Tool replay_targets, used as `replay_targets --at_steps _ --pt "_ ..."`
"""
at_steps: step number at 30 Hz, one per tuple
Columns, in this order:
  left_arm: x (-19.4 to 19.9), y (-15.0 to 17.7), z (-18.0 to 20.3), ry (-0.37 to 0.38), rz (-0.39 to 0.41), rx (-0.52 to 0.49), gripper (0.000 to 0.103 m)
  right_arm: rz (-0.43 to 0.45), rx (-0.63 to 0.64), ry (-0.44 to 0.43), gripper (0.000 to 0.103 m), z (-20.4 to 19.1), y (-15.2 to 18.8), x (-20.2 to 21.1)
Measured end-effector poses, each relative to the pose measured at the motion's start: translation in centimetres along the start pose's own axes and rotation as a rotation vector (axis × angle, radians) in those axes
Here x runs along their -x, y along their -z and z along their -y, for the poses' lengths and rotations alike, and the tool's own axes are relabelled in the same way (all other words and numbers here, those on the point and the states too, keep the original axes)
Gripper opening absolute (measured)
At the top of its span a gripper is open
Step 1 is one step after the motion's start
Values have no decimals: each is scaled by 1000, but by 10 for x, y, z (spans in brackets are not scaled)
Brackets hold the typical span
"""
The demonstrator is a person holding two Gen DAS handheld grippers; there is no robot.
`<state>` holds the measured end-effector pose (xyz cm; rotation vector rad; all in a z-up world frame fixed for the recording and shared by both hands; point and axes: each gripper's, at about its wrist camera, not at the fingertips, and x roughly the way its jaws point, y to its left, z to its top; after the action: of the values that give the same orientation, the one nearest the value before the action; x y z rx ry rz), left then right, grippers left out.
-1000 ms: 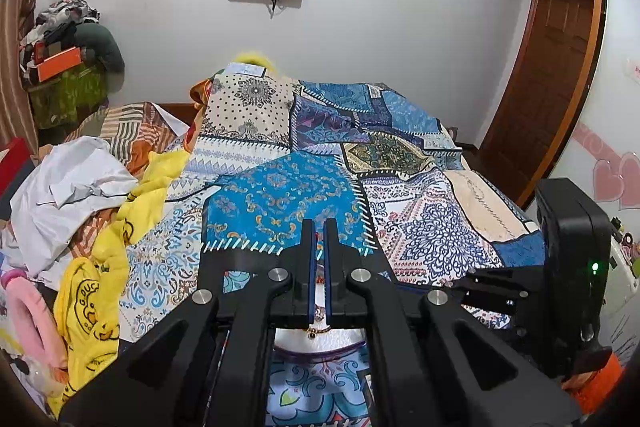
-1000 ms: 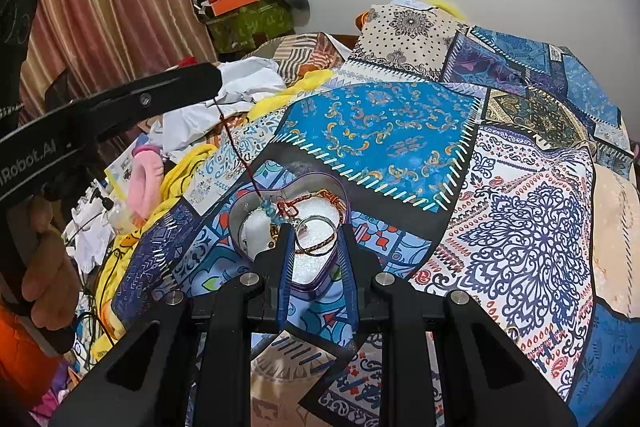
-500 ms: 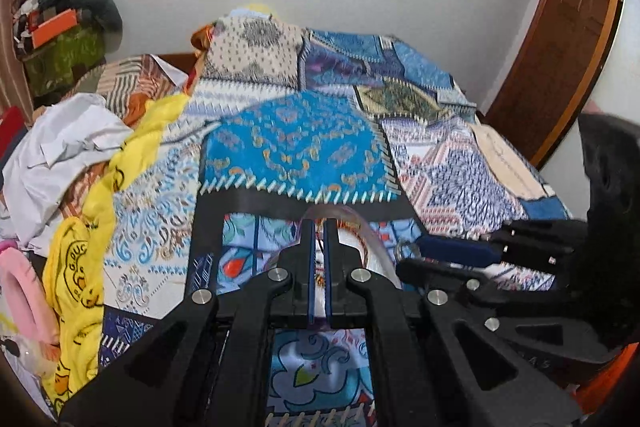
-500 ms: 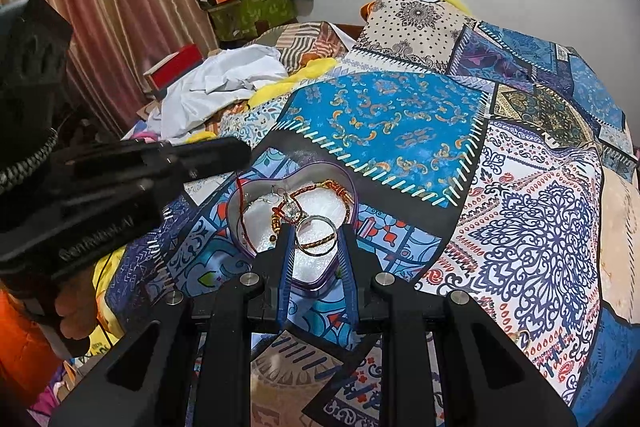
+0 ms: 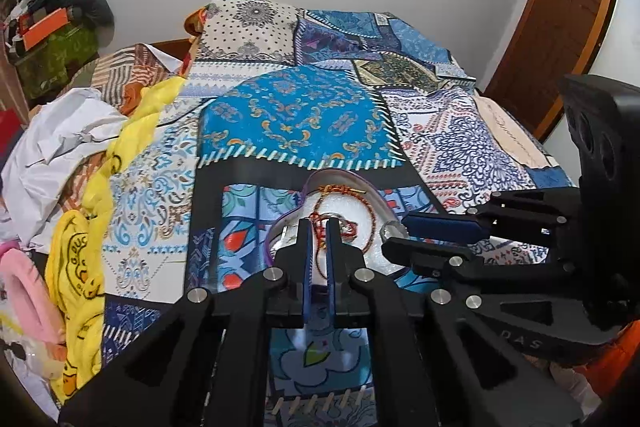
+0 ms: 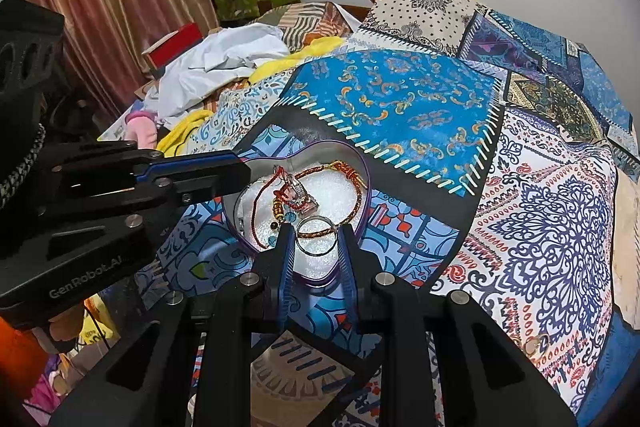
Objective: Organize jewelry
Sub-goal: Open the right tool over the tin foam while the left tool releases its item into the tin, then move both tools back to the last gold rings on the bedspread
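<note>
left claw (image 5: 317,227): jaws nearly together over heart-shaped tin (image 6: 362,163), red cord bracelets (image 6: 280,197) below, grip unclear. right claw (image 6: 316,237): jaws slightly apart, flanking silver bangle (image 6: 316,235) at near edge of tin. tin lay on patchwork bedspread (image 6: 400,99), clothes heaped left.

Left gripper (image 5: 316,227) pitched down over heart-shaped tin (image 6: 348,163), jaws just parting, red thread between pads. Right gripper (image 6: 316,233) pitched down at tin's near rim, clamping silver ring (image 6: 316,235).
</note>
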<state>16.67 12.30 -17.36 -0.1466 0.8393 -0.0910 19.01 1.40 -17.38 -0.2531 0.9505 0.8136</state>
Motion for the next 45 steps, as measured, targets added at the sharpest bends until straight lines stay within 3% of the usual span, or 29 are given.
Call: replay_targets --at_steps 3,5,7,22,33,45 --pt "5 2 -3 -11 9 12 10 -3 5 2 20 -2 0 -1" --pt "9 3 -6 -31 17 19 19 -3 6 4 20 -4 0 -2" --pt "11 5 -9 -62 21 21 35 -10 6 5 20 -4 -1 -3" --pt "21 8 -13 -102 17 48 41 -37 -11 20 21 -6 0 3" --pt "42 -1 14 -87 58 6 42 70 -49 44 21 8 1 52" --pt "43 -19 77 -17 98 -70 45 194 -122 108 21 49 21 120"
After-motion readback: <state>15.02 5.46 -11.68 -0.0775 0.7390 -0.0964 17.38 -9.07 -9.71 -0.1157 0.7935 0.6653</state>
